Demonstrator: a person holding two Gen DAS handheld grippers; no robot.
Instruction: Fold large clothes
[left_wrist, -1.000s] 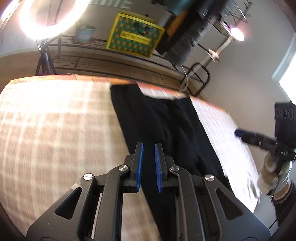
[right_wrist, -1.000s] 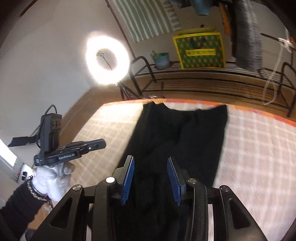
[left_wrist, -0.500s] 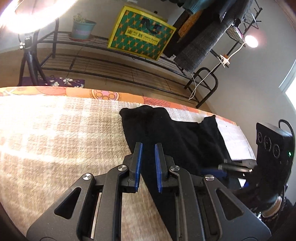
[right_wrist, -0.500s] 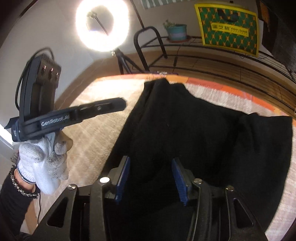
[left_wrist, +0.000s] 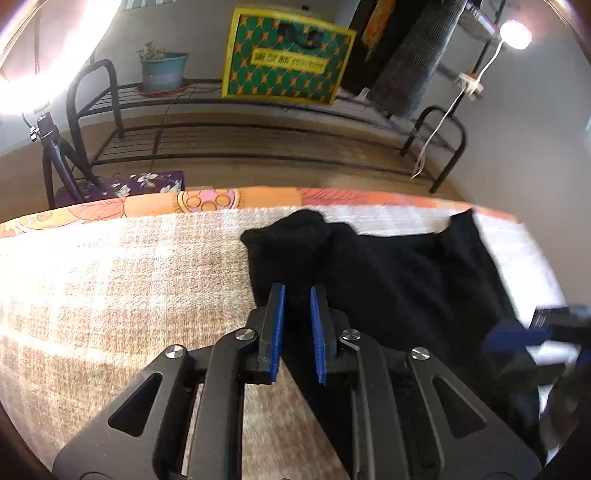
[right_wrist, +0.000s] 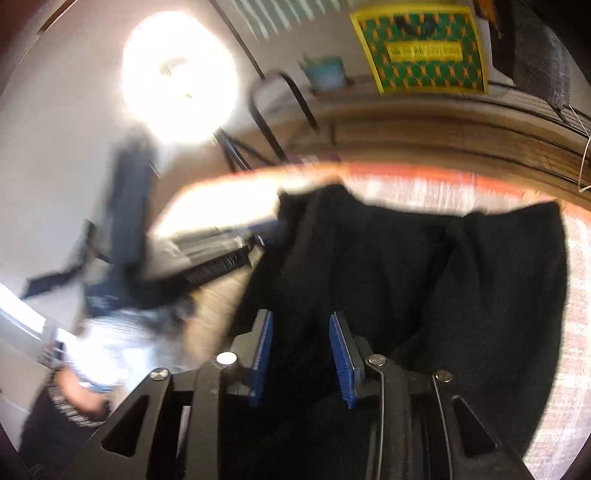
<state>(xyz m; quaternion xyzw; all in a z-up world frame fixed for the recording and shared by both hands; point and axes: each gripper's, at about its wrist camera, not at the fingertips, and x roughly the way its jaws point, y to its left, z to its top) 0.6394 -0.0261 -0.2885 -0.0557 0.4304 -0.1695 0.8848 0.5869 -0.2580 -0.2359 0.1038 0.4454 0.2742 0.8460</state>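
My jaws on the left gripper (left_wrist: 297, 325) stand slightly parted with nothing between them, and those on the right gripper (right_wrist: 301, 354) gape wider, also empty. Over the last second both have swept in low over the black garment (left_wrist: 391, 273), which lies spread on the checked bed cover (left_wrist: 122, 273). I judge I'm closing on its near edge to pinch for a fold.
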